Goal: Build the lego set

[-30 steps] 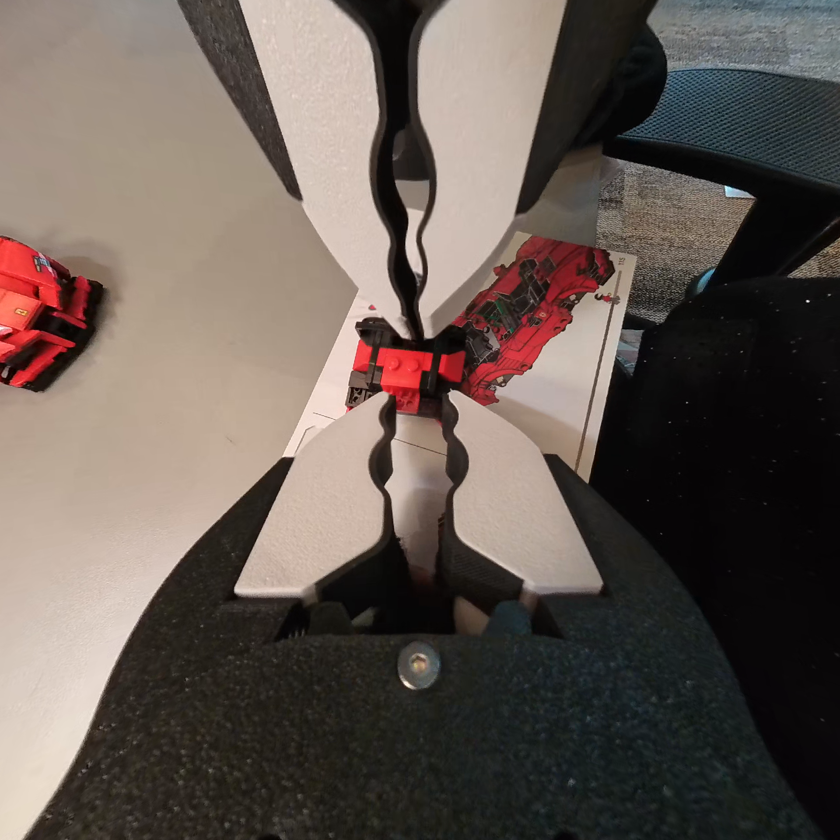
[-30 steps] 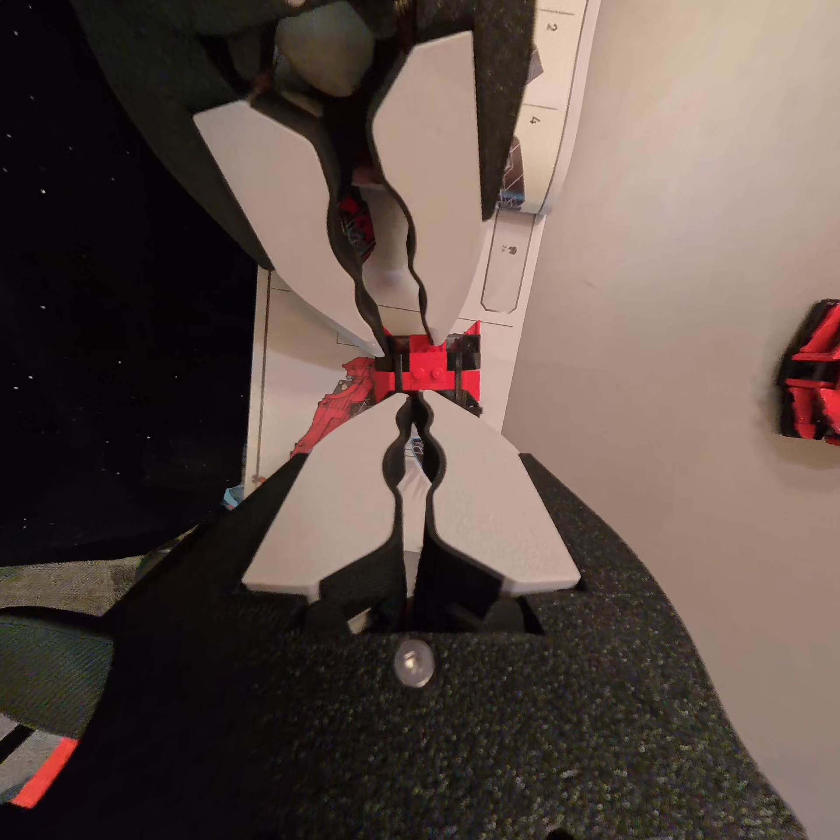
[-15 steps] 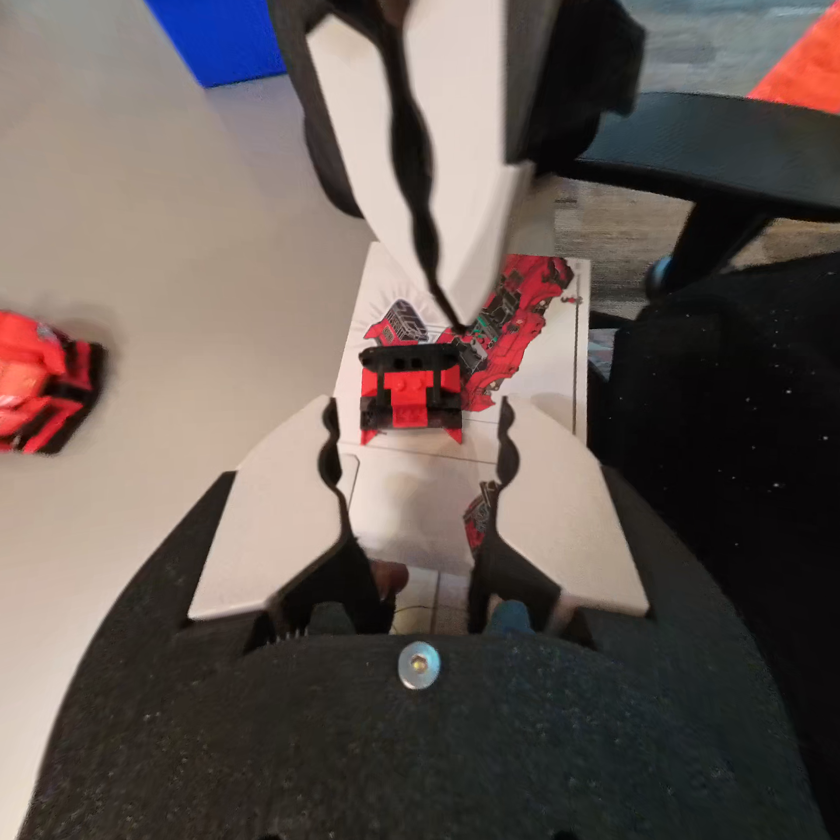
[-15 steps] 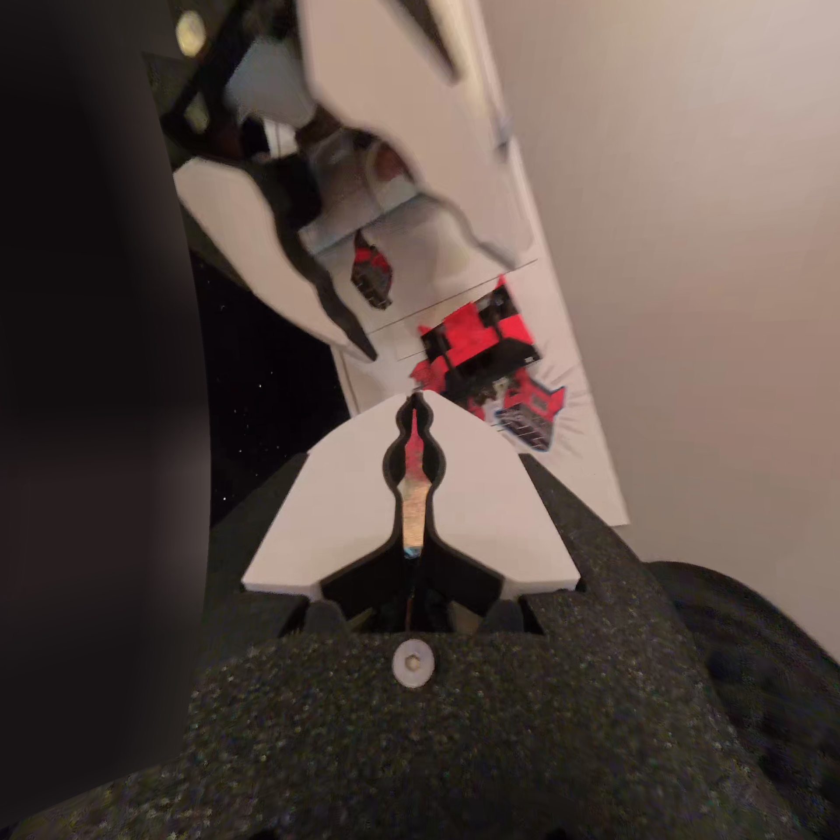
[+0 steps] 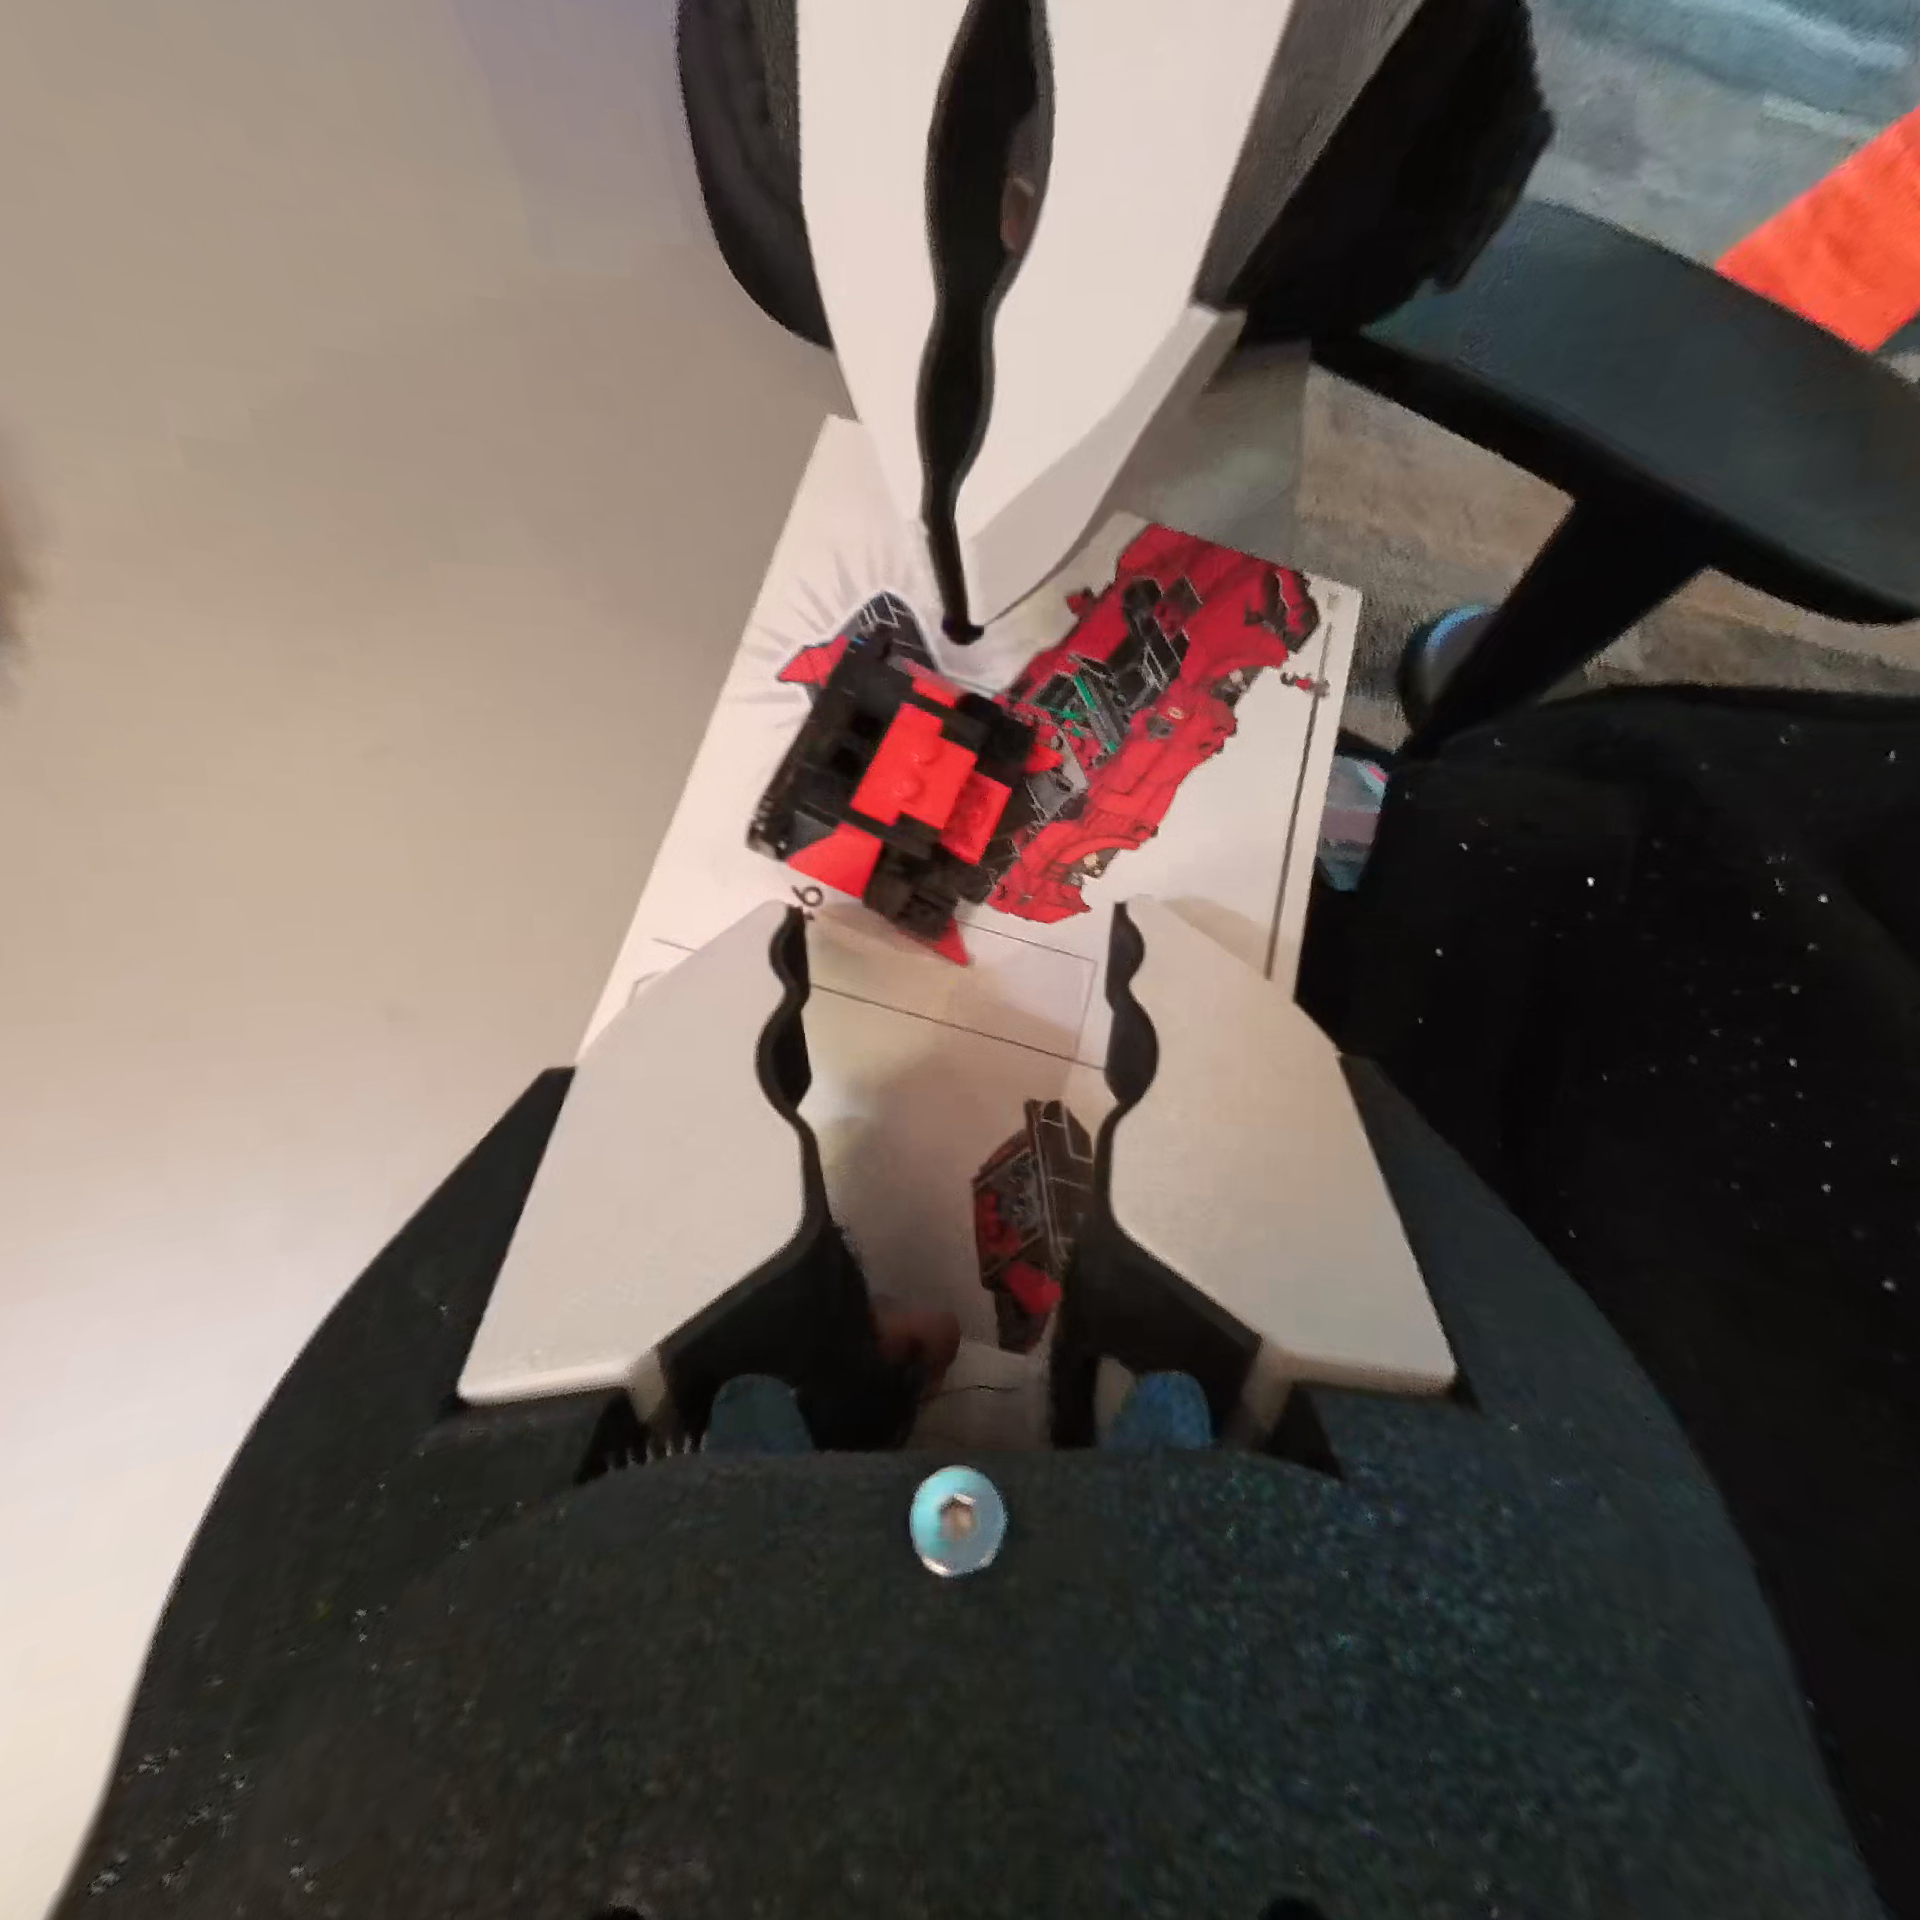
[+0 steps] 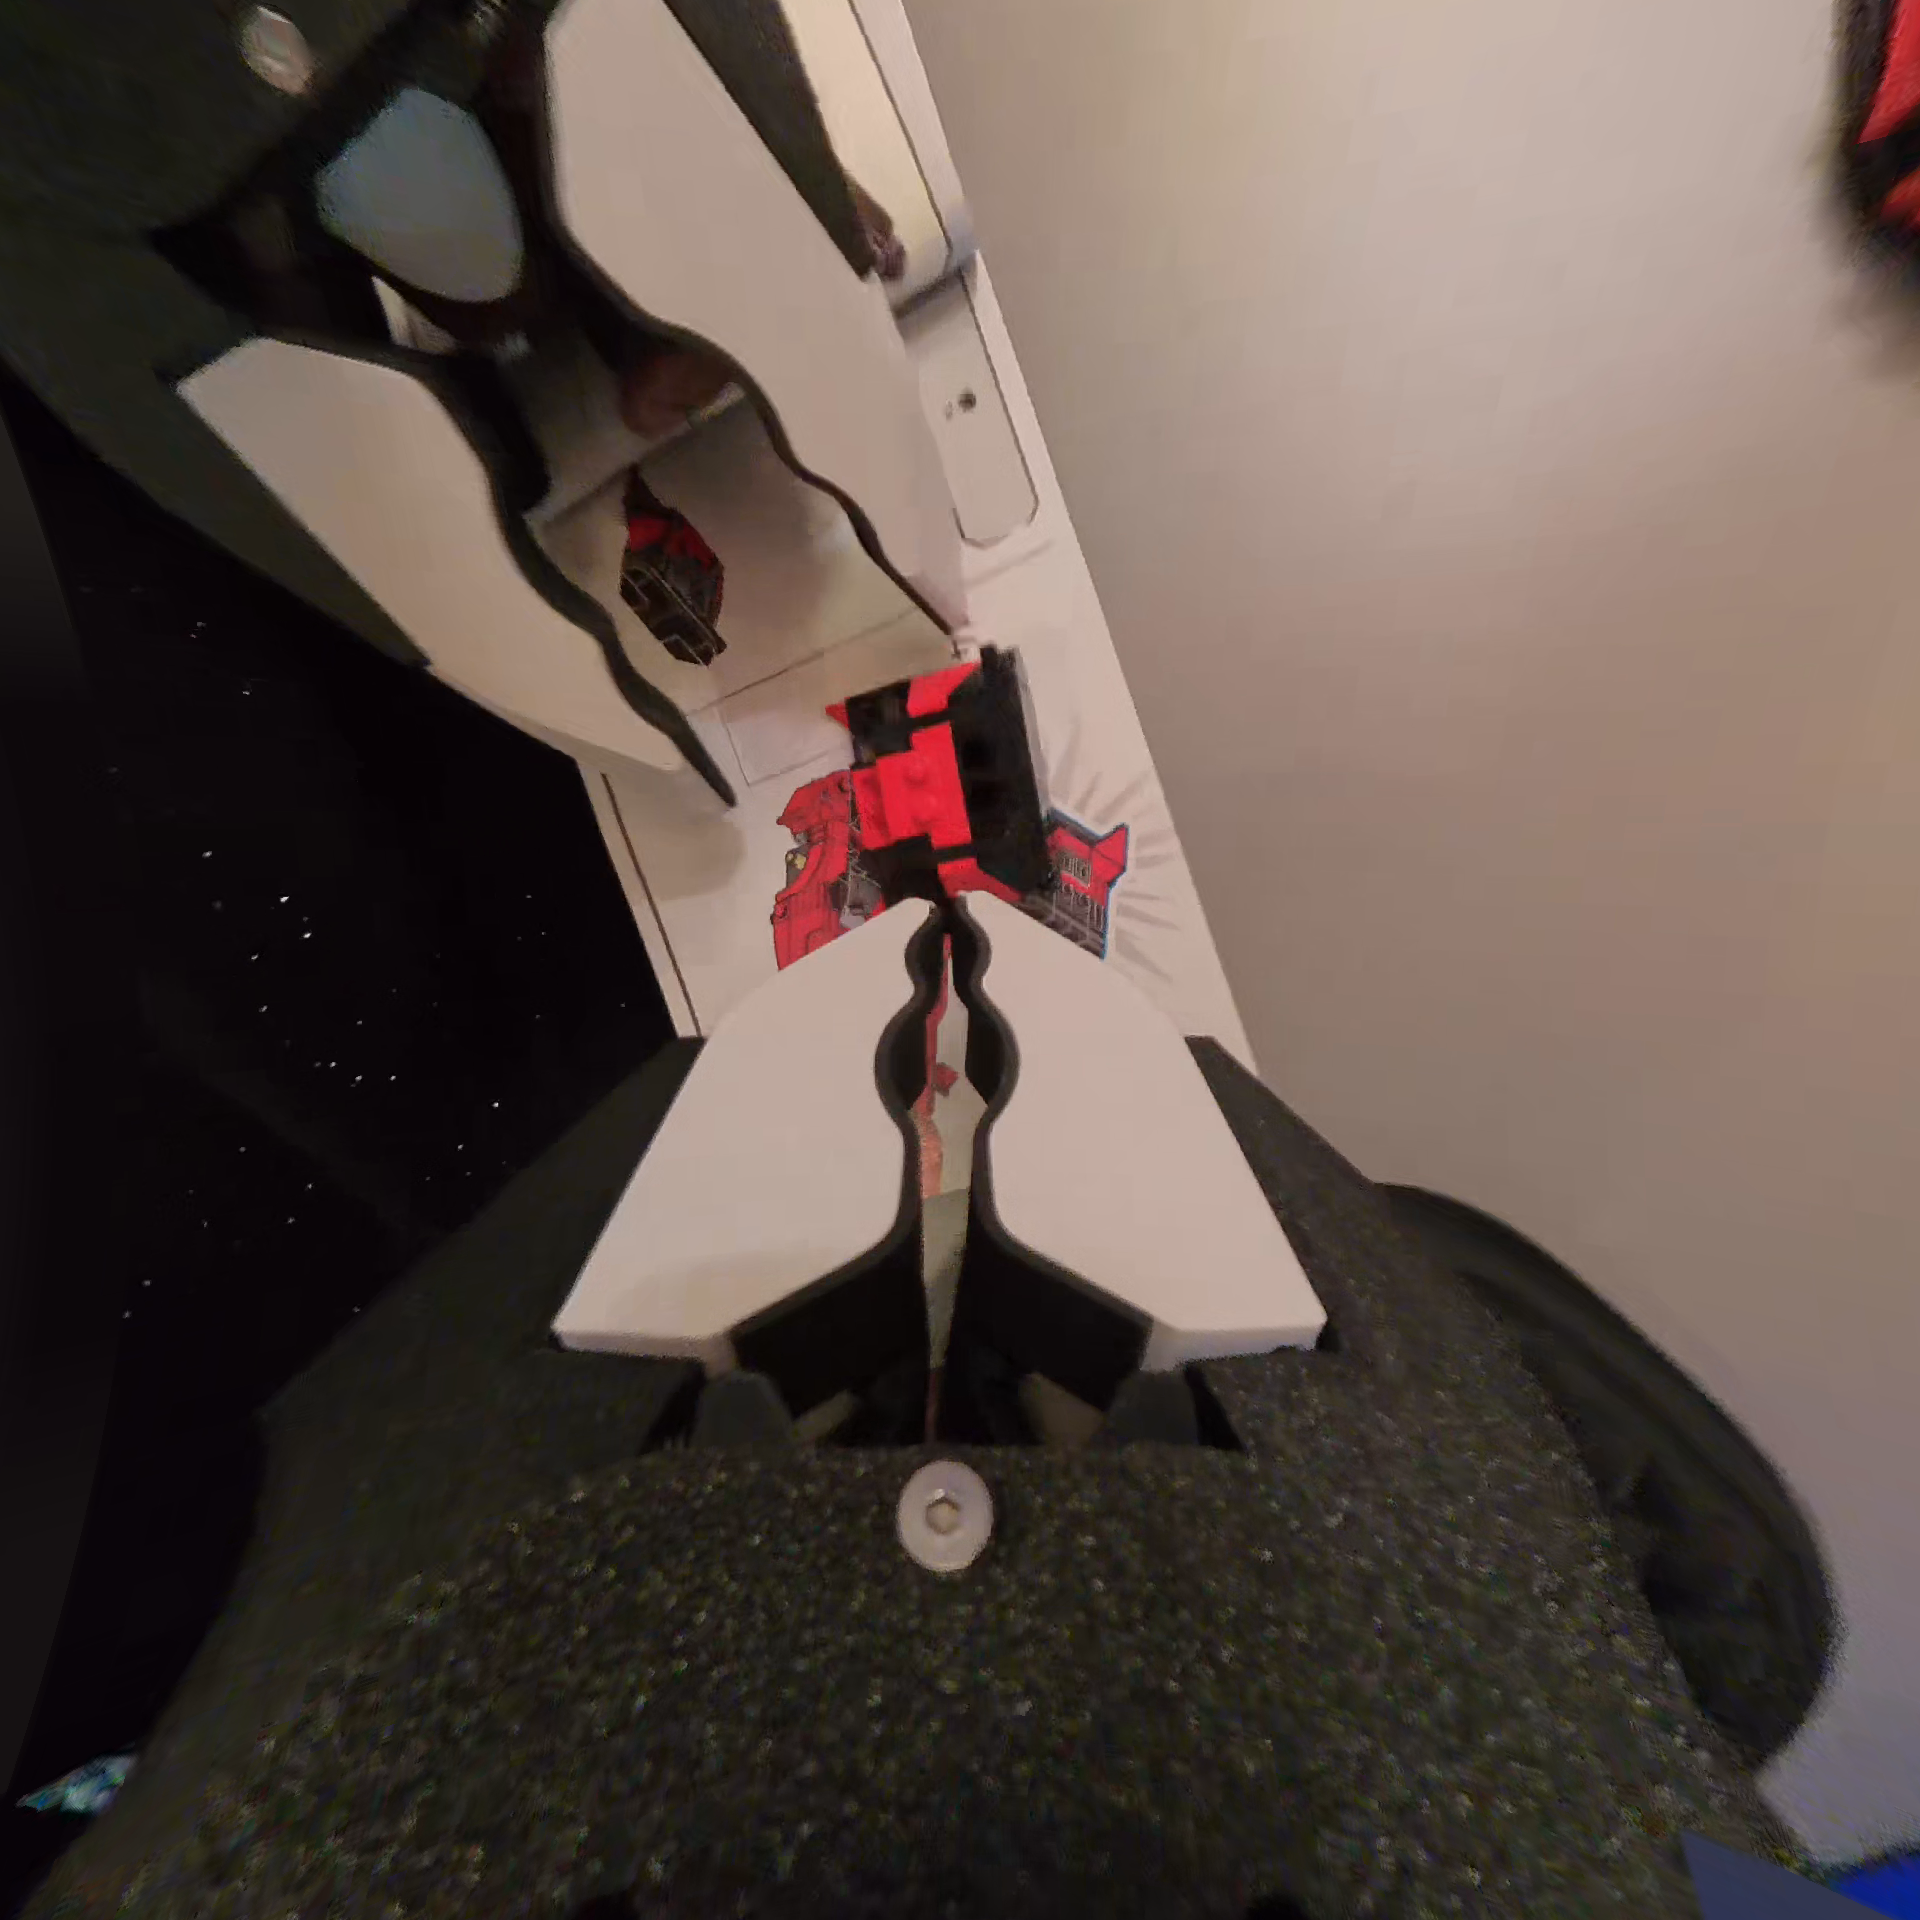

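My left gripper (image 5: pixel 951 925) has its jaws spread wide with nothing between them. Just past its fingertips, the red and black lego assembly (image 5: pixel 904 790) sits on the instruction booklet (image 5: pixel 1049 997), turned at an angle over the printed picture of the red car. In the left wrist view I cannot tell whether it lies flat on the page or is lifted off it.

My right gripper (image 6: pixel 948 909) has its jaws drawn almost together, only a thin slit showing between the white fingers (image 6: pixel 800 1153). In the right wrist view the lego assembly (image 6: pixel 940 790) sits directly ahead of its tips, and a red sliver shows in the slit, but I cannot tell whether the tips pinch an edge of the assembly or merely stand against it. From the left wrist view the right gripper (image 5: pixel 961 629) comes in from the top of the frame, its tips at the far corner of the assembly.

The booklet lies along the edge of the pale table (image 5: pixel 343 644), its open page bearing the car drawing (image 5: pixel 1153 758) and a smaller drawing lower down. I see no bin or tray in either view; the assembly is the only loose piece on the page. Another red and black lego build (image 6: pixel 1886 135) shows, blurred, at the upper right corner of the right wrist view, well apart on the table. Off the table's edge stand a black chair armrest (image 5: pixel 1662 416) and dark speckled fabric (image 5: pixel 1621 1039).
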